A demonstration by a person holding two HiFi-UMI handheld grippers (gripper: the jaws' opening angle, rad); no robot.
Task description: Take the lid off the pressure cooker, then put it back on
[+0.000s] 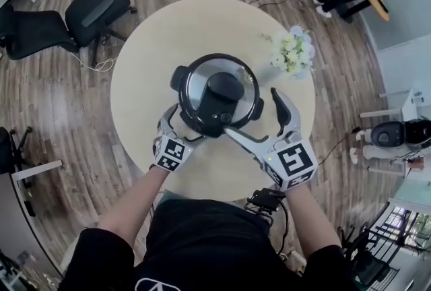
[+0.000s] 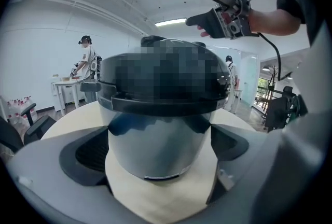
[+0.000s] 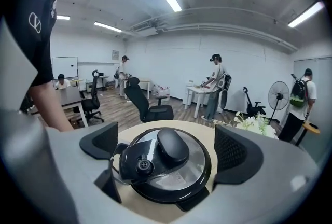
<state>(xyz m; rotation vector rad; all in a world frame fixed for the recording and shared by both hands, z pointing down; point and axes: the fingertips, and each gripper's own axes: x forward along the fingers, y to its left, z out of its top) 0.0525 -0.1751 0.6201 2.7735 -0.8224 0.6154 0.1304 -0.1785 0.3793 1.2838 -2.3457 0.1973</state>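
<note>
Black shirt (image 1: 202, 242) and two forearms (image 1: 135, 205) fill the bottom of head view — nearest things. Next out, left tongs (image 2: 158, 158): low on the round tabletop (image 1: 138, 84), spread wide, with the pressure cooker (image 1: 217, 95) standing just ahead between them. Neither pad touches the steel wall, as far as left gripper view shows. Right tongs (image 3: 166, 148): held above the pot, tilted down at it, also spread wide, pinching nothing.

Lid (image 3: 166, 166) sits on the cooker, level all round (locked or not — cannot tell). Cooker stands near the middle of the tabletop.

Judgement: step in hand looks like getting a hold for lid removal. To do it well, left tongs close on the pot body so it can't turn. Right tongs come down square across the black lid handle (image 3: 173, 146), clear of the small valve knob (image 3: 144, 167). Twist to release, then lift straight up so the rim doesn't catch.

Around: white flowers (image 1: 294, 50) on the tabletop, near the cooker and just beyond the right tongs — likeliest thing to get knocked if the lid swings out that side. Further off, office chairs (image 1: 94, 10) on the wood floor (image 1: 60, 114), well apart. Farthest in right gripper view, people (image 3: 215, 85) standing near the far wall and a standing fan (image 3: 276, 96).
</note>
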